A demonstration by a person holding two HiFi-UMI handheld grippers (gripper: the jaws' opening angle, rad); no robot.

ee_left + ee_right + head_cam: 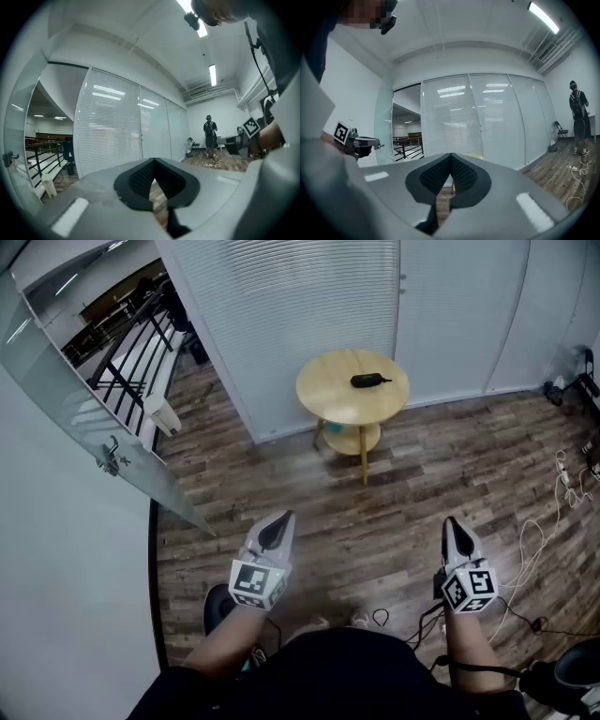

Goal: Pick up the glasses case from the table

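A black glasses case (pixel 370 381) lies on a small round wooden table (pixel 330 395) well ahead of me, near the blinds. My left gripper (pixel 278 522) and my right gripper (pixel 454 525) hang low over the wood floor, far short of the table, both pointing roughly level toward it. Each one is shut with nothing between its pads. In the left gripper view the left gripper (pixel 154 161) has its tips meeting; the right gripper (pixel 450 157) looks the same in the right gripper view, with a sliver of the table (pixel 474 156) above its jaws.
A glass door (pixel 103 418) stands ajar at the left. Closed white blinds (pixel 291 306) back the table. Cables and a power strip (pixel 562 479) trail over the floor at the right. Another person (pixel 209 136) stands far off in the room.
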